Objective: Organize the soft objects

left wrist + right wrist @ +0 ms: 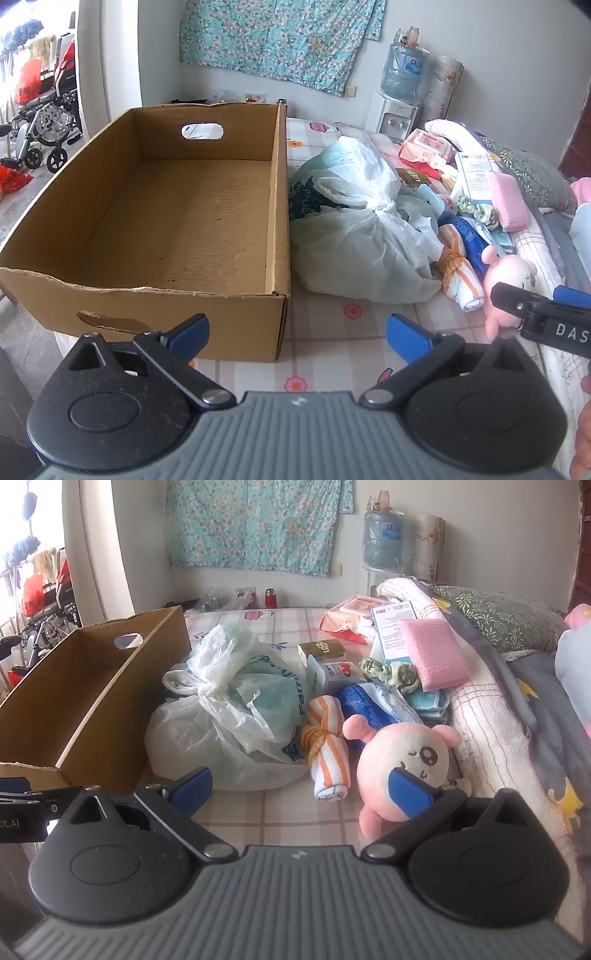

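An empty brown cardboard box (166, 221) sits on the bed, at the left in the right wrist view (74, 686). Beside it lies a tied white plastic bag (354, 229) (229, 709). A pink plush toy (399, 764) (509, 280) and a rolled orange-striped cloth (327, 753) (461, 273) lie in front of a pile of soft items. My left gripper (297, 334) is open and empty by the box's near corner. My right gripper (301, 788) is open and empty, its right finger just in front of the plush.
A pink sponge-like pad (434, 653), a blue packet (369, 705), a green scrunchie (388, 672), tissue packs (354, 618) and folded blankets (495, 716) crowd the right side of the bed. A water dispenser (397, 92) stands by the wall. A wheelchair (44, 122) stands at the far left.
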Demonstrator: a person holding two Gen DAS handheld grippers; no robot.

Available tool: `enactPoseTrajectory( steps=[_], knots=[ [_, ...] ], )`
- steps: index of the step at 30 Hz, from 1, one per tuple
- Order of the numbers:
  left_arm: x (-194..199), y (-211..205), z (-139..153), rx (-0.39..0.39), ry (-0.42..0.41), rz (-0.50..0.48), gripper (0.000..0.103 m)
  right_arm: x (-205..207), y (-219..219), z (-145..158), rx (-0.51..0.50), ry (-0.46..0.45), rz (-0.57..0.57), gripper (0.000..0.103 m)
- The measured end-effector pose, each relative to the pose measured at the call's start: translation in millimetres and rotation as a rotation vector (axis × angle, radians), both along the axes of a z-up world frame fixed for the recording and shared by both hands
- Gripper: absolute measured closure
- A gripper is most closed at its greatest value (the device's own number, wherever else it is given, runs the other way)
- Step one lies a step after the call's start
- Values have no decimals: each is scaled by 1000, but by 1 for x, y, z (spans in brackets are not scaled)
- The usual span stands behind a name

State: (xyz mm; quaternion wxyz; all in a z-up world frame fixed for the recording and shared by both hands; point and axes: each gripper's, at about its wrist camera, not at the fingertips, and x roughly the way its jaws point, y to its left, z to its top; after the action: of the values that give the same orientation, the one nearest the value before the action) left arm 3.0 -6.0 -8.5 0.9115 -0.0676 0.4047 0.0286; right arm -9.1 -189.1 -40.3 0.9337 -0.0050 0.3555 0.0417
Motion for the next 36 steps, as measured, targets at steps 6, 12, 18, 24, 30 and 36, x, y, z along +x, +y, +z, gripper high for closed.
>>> enactPoseTrajectory(
  steps=[6,12,18,24,30,36],
  knots=[
    [1,-1,0,1,3,1,0,2,-1,-1,5,10,3,1],
    [5,-4,-4,3,11,-1,0,2,-2,-1,10,16,3,1],
    [8,-5,-7,3,16,-2,0,4,-1,-4,10,27,5,1],
    [8,-7,-8,3,18,-3,0,5,-1,-6,10,31,2,1],
    [8,-7,-8,3,19,-3,0,6,-1,-7,11,32,3,1],
    [8,-7,-8,4,19,-5,0,7,0,-8,9,34,5,1]
  ],
)
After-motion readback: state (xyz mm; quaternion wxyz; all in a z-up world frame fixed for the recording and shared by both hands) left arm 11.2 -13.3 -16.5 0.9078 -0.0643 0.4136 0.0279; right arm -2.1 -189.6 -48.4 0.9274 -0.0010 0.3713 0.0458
